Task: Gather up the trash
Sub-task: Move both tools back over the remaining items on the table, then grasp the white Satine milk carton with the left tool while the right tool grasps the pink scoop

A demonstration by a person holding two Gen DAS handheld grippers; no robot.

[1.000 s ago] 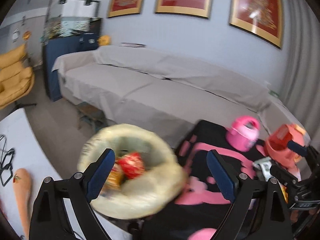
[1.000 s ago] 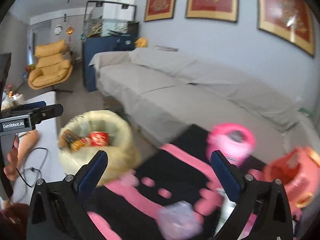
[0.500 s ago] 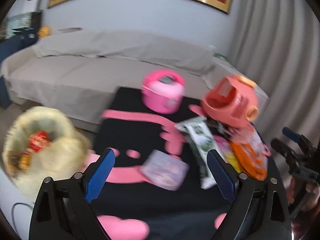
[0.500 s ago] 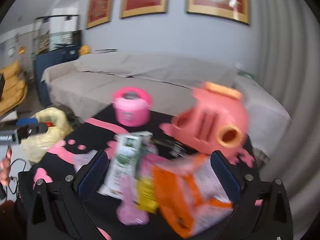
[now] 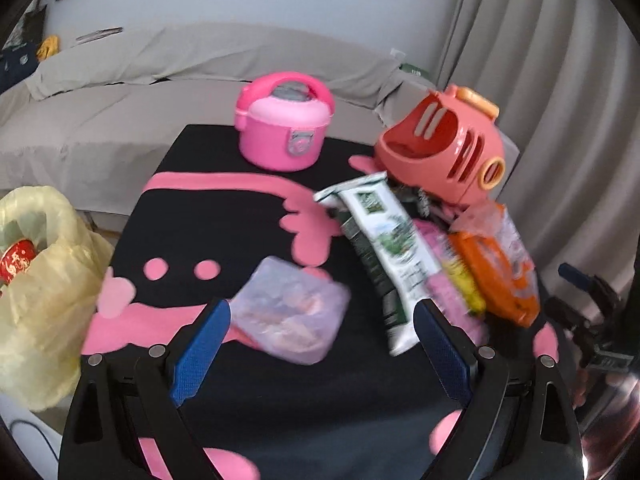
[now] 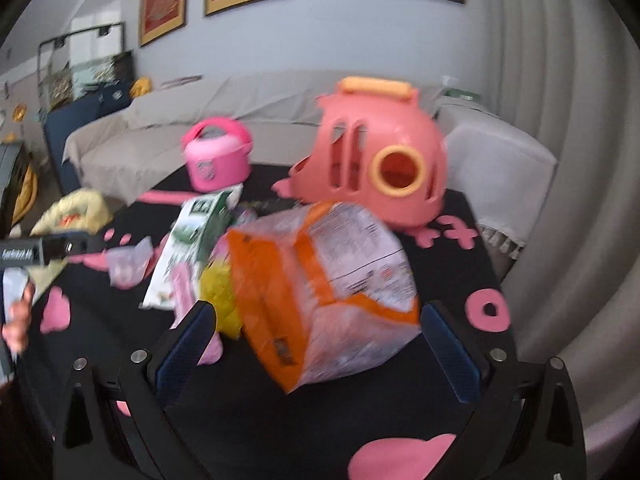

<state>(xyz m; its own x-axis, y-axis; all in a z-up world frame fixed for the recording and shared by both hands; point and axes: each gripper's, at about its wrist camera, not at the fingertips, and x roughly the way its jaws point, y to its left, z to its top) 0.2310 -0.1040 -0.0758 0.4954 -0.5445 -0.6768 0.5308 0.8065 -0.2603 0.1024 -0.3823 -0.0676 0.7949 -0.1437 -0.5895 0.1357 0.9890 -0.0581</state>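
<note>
Both grippers empty and spread wide over a littered black-and-pink table.

The left gripper point(image 5: 320, 344) hangs with its jaws far apart and nothing between them, just above a clear pouch with pinkish contents point(image 5: 292, 316) lying on the table cloth point(image 5: 224, 232). The right gripper point(image 6: 320, 350) is equally wide and holds nothing; the orange-and-clear plastic bag point(image 6: 332, 288) lies just ahead of its fingers. Beside that bag sit a green-and-white snack wrapper point(image 5: 384, 248), a yellow scrap point(image 6: 218, 288) and a pink wrapper point(image 6: 184, 288), all heaped together. At the table's left edge a pale yellow trash bag point(image 5: 44, 280) stands open with a red packet point(image 5: 16, 260) inside. A pink toy rice cooker point(image 5: 284, 128), lid shut, stands at the far edge; the coral slotted toy basket point(image 5: 444, 148) lies tipped on its side, nothing seen inside.
</note>
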